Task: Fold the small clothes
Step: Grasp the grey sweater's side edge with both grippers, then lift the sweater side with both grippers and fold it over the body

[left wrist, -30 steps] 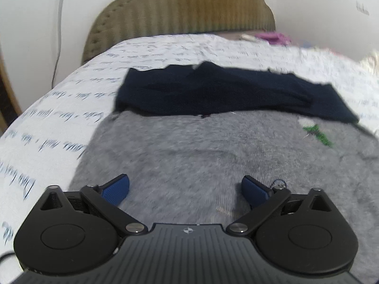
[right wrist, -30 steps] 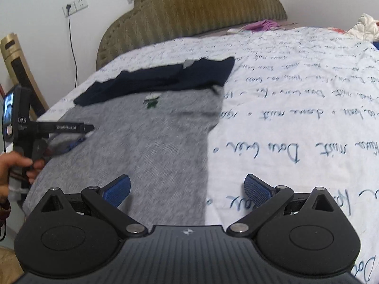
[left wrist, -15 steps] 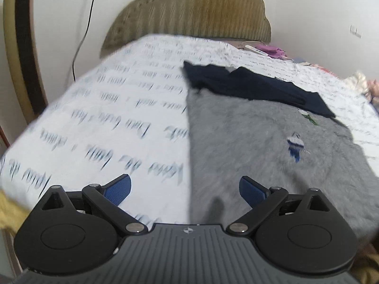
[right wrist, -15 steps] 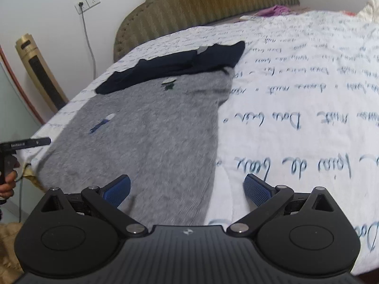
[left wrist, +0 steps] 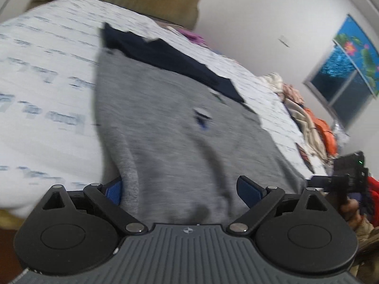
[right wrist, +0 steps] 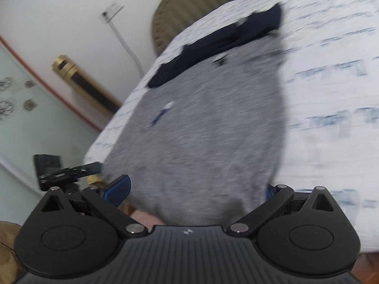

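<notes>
Grey garment spread on the bed, both hand-held grippers at its near hem

The bed (left wrist: 35, 99) carries the grey garment (left wrist: 180, 127), its navy part (left wrist: 165, 56) farthest away. The left hand-held gripper (left wrist: 184, 189) and right hand-held gripper (right wrist: 196, 187) stand apart, the hem between their fingers.

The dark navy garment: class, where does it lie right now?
The dark navy garment lies on the bed's printed sheet, across the far end of the grey sweater, toward the headboard in both wrist views.
</notes>
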`<state>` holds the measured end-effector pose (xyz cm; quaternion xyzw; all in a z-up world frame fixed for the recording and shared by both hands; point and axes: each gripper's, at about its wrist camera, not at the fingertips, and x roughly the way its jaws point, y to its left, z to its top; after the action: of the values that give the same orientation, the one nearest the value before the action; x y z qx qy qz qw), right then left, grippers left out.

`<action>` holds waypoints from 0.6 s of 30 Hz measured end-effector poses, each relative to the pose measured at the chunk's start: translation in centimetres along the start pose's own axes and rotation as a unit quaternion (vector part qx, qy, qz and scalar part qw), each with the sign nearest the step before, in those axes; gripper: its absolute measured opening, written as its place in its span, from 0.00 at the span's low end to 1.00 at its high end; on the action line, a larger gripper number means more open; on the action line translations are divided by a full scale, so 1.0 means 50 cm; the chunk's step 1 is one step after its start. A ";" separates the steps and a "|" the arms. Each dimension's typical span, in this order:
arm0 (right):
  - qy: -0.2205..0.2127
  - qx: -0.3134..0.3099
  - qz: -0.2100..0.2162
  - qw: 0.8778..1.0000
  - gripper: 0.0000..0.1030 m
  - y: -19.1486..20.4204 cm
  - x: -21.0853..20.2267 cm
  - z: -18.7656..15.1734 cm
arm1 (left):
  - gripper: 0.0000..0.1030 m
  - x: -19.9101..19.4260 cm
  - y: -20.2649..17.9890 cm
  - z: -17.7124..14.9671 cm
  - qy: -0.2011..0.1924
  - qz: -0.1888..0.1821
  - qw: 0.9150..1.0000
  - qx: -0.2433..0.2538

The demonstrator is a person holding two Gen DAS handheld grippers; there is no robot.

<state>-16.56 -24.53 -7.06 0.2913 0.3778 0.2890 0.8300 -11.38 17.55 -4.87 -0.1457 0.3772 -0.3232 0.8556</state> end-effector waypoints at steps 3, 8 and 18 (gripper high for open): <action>0.023 -0.008 0.028 0.999 0.94 0.030 0.050 0.010 | 0.80 0.020 -0.020 0.003 0.013 -0.016 1.000 -0.001; 0.069 -0.065 -0.015 0.995 0.32 0.079 0.102 0.021 | 0.16 0.044 -0.017 0.009 0.048 0.014 0.999 -0.004; 0.018 -0.088 0.006 0.996 0.10 0.112 0.060 0.136 | 0.10 0.022 -0.115 0.178 -0.015 0.016 0.997 0.075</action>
<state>-10.95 -20.52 -0.79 0.2146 0.3639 0.3313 0.8436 -6.79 12.56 3.38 -0.0798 0.3408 -0.3344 0.8750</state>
